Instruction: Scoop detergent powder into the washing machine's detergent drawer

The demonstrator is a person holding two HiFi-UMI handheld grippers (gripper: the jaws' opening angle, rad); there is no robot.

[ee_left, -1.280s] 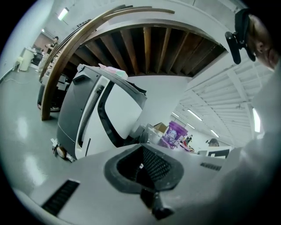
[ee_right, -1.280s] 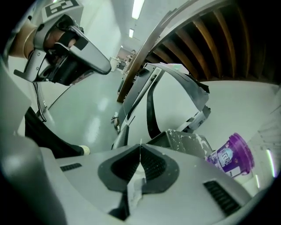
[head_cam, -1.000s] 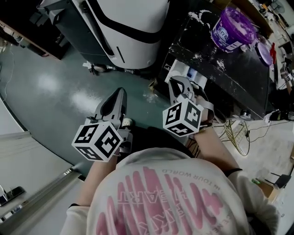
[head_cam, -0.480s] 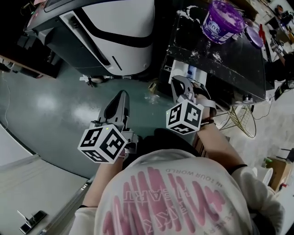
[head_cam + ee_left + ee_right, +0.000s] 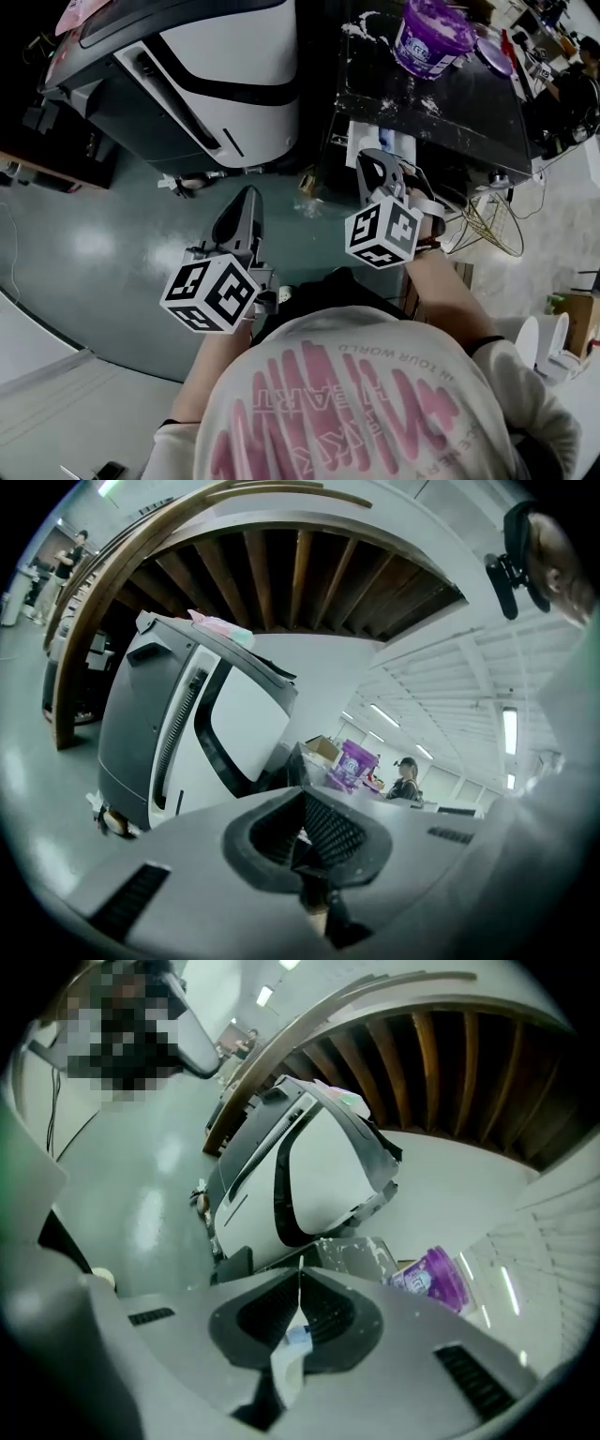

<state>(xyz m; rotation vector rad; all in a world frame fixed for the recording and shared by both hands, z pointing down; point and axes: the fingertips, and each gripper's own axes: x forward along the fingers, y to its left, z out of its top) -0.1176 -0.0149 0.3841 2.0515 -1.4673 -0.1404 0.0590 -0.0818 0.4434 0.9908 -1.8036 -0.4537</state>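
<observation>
Head view: the glossy teal floor (image 5: 103, 216) fills 9 o'clock, with soft glare patches. At 11 o'clock stands a big machine (image 5: 234, 56) with a smooth, rounded white shell, grey sides and a curved black band. At 1 o'clock is a flat black bench (image 5: 450, 122), matte and dusted with white powder (image 5: 427, 105). A white shirt (image 5: 347, 403) with pink print covers 6 o'clock.

The left gripper (image 5: 247, 195), a grey plastic wedge behind a checkered cube (image 5: 208, 292), points to 12 o'clock over the floor. Its ribbed black pads are pressed together on nothing. The right gripper (image 5: 368, 159) sits at centre-right and aims at the bench front, its jaws closed tight. The right gripper view shows a thin white sliver with a blue fleck in the seam; I cannot tell what it is.

The round purple plastic tub (image 5: 433, 36) stands open on the bench at 12 to 1 o'clock, its lid (image 5: 494, 52) just beside it. The white drawer (image 5: 373, 141), boxy with a blue part, juts from the bench front just ahead of the right gripper's tips.

Since half a second ago the tub and bench have slid toward the top edge, and more of the machine shows. Both grippers keep their places and remain closed.
</observation>
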